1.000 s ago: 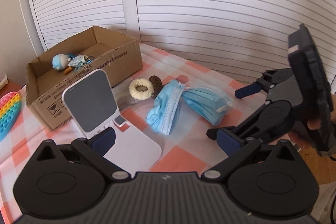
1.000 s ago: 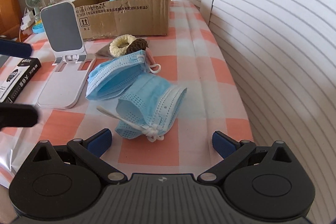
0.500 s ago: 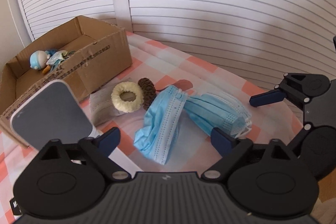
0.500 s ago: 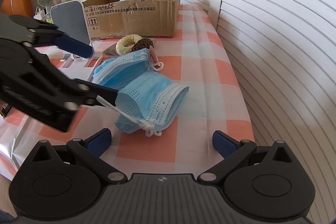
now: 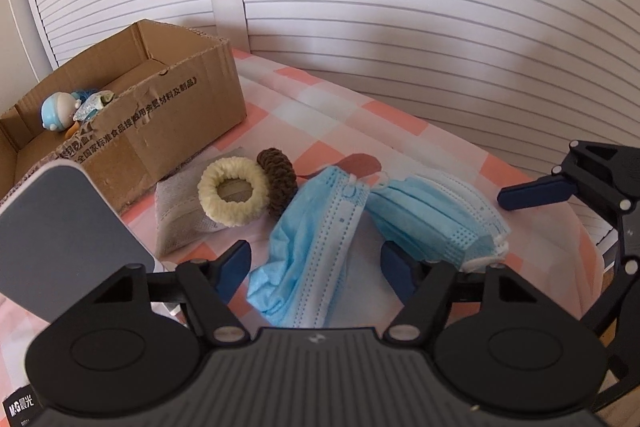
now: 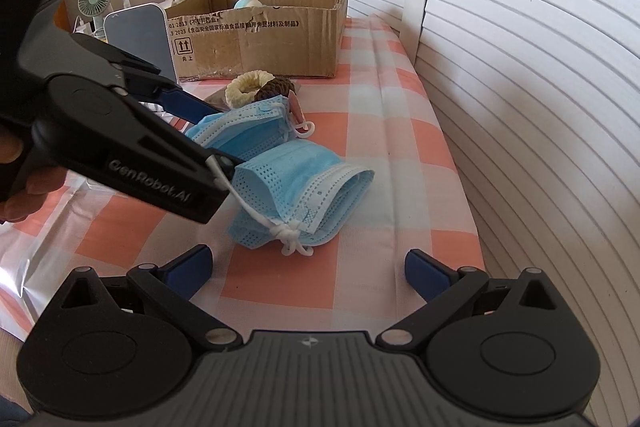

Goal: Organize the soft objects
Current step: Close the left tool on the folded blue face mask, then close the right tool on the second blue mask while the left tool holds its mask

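Note:
Two blue face masks lie side by side on the checked tablecloth. My left gripper (image 5: 316,265) is low over the left mask (image 5: 316,227), with its jaws closing. That mask lies between the fingers, but the pads are not pressing on it. From the right wrist view the left gripper (image 6: 212,135) reaches in from the left around the far mask (image 6: 248,131). My right gripper (image 6: 310,267) is open and empty just short of the near mask (image 6: 304,195). A cream scrunchie (image 5: 232,191) and a brown scrunchie (image 5: 280,173) lie on a grey cloth (image 5: 180,227).
An open cardboard box (image 5: 160,131) stands at the back left with a small blue toy (image 5: 56,111) inside. A white phone stand (image 5: 60,227) rises close on the left. White slatted shutters (image 5: 400,7) line the table's far side. A small fan (image 6: 94,1) stands behind the stand.
The left gripper moved forward and down to the masks, and its jaws narrowed around the left mask. The right gripper stayed almost in place.

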